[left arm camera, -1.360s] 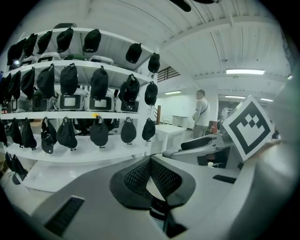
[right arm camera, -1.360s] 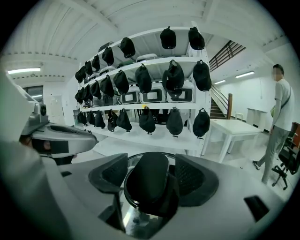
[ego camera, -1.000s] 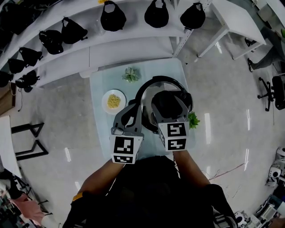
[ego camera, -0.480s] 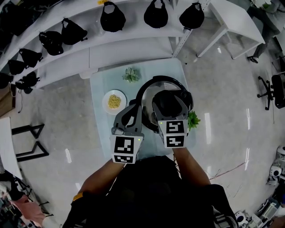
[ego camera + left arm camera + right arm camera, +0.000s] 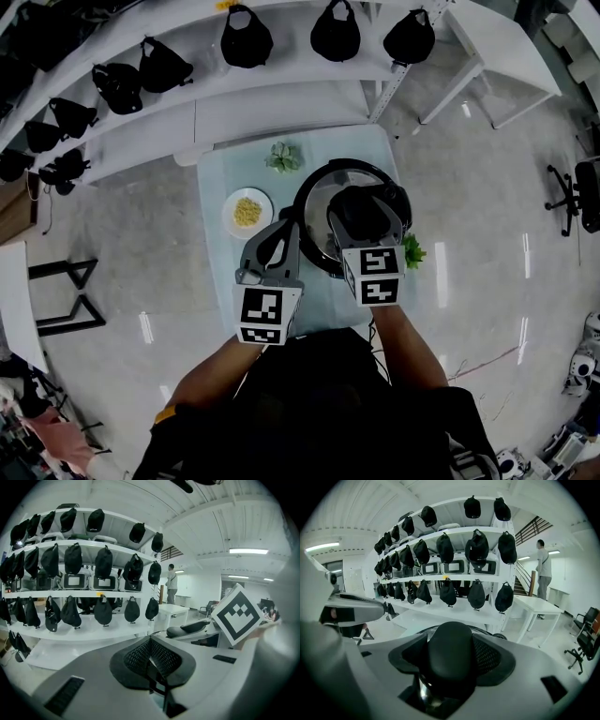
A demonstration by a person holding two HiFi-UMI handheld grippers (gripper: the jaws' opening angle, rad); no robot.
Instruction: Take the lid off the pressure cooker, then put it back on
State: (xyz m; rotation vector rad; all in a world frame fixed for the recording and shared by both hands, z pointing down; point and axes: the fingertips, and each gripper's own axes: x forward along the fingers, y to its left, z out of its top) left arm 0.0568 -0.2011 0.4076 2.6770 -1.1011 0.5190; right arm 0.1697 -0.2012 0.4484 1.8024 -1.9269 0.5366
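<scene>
- Your right gripper (image 5: 364, 217) reaches over the pressure cooker (image 5: 312, 199), which stands on the right half of a small pale table (image 5: 217, 272).
- Its jaws are clamped on the black handle (image 5: 451, 656) on top of the lid (image 5: 322, 225). The right gripper view shows the rounded handle filling the gap between the jaws.
- The lid is over the cooker. You cannot tell from these views whether it is fully seated.
- Your left gripper (image 5: 150, 654) hangs just left of the cooker, over the table. Its jaws are pressed together with nothing between them.
- A white plate (image 5: 232, 223) of yellow food (image 5: 247, 212) lies left of the cooker.
- A small succulent (image 5: 283, 157) sits at the table's far edge, and a leafy green sprig (image 5: 412, 251) lies by the cooker's right side.
- Beyond the table, white shelves hold rows of dark caps (image 5: 246, 37).
</scene>
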